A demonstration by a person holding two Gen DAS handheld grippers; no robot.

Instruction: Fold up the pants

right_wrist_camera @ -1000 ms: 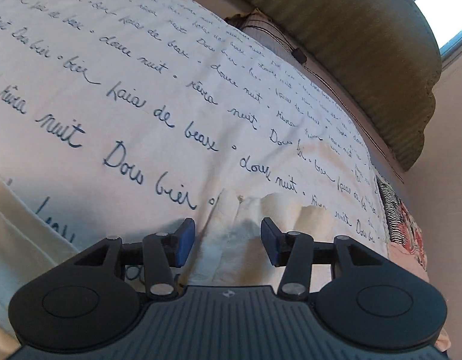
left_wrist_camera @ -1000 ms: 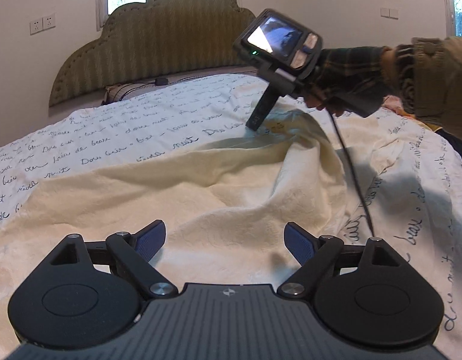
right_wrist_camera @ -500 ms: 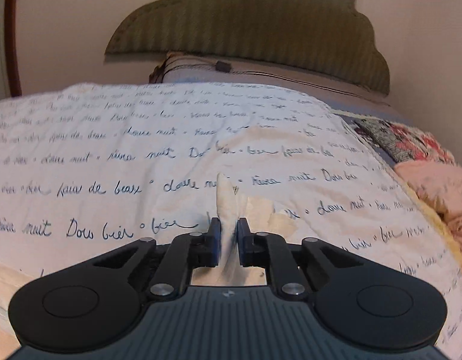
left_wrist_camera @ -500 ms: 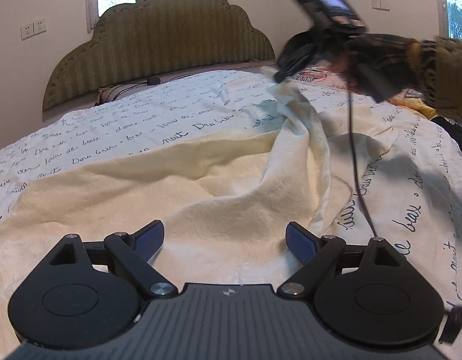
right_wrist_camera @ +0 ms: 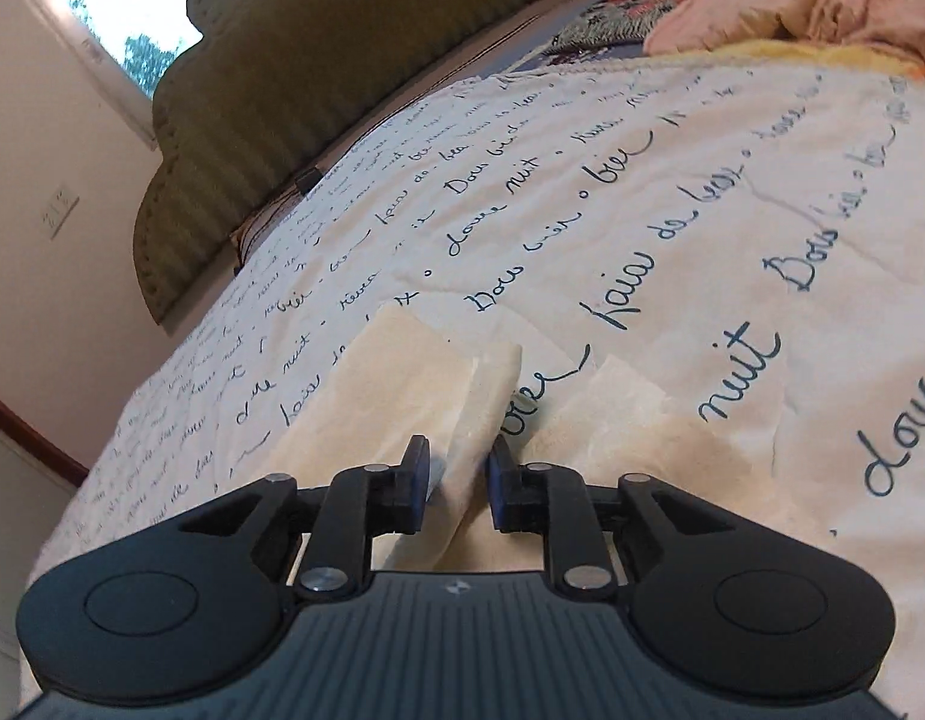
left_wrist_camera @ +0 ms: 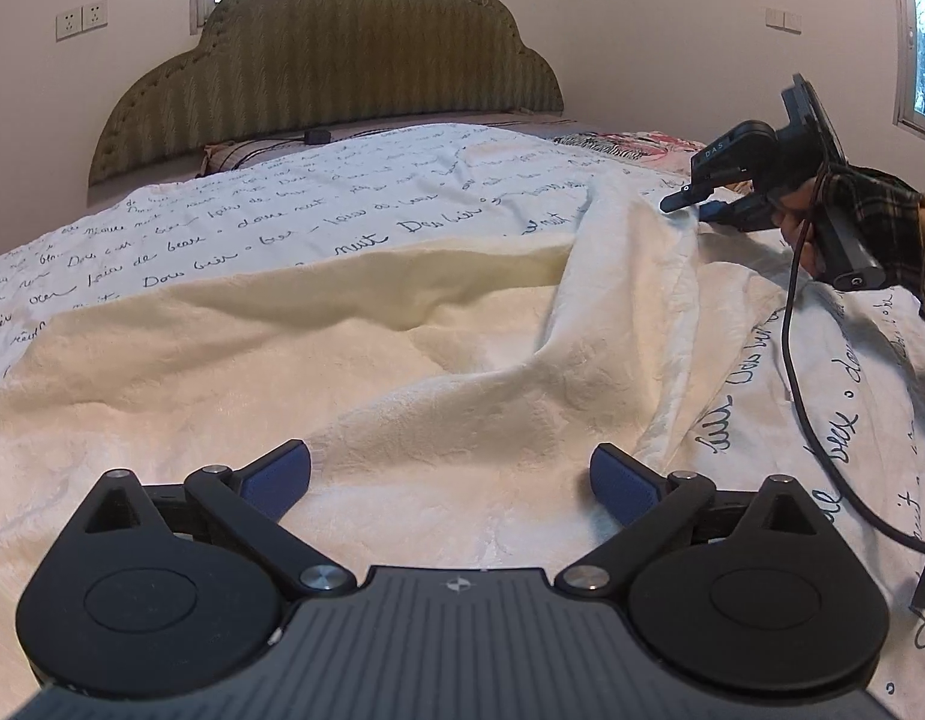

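Observation:
Cream pants [left_wrist_camera: 354, 360] lie spread across the bed. My left gripper [left_wrist_camera: 450, 477] is open and hovers low over the near part of the fabric, holding nothing. My right gripper [right_wrist_camera: 459, 471] is shut on a corner of the pants [right_wrist_camera: 414, 372], with cloth pinched between the pads. In the left wrist view the right gripper [left_wrist_camera: 696, 207] sits at the far right and holds that corner lifted, so a ridge of cloth [left_wrist_camera: 630, 300] runs up to it.
The bedspread [left_wrist_camera: 282, 228] is white with blue handwriting print. A padded olive headboard [left_wrist_camera: 342, 60] stands behind. A pink and floral blanket [right_wrist_camera: 792, 6] lies by the bed's far side. A black cable [left_wrist_camera: 804, 390] hangs from the right gripper.
The right gripper closed on the pant corner, lifted it, then carried it to the right and lower. The left gripper stayed open over the cloth.

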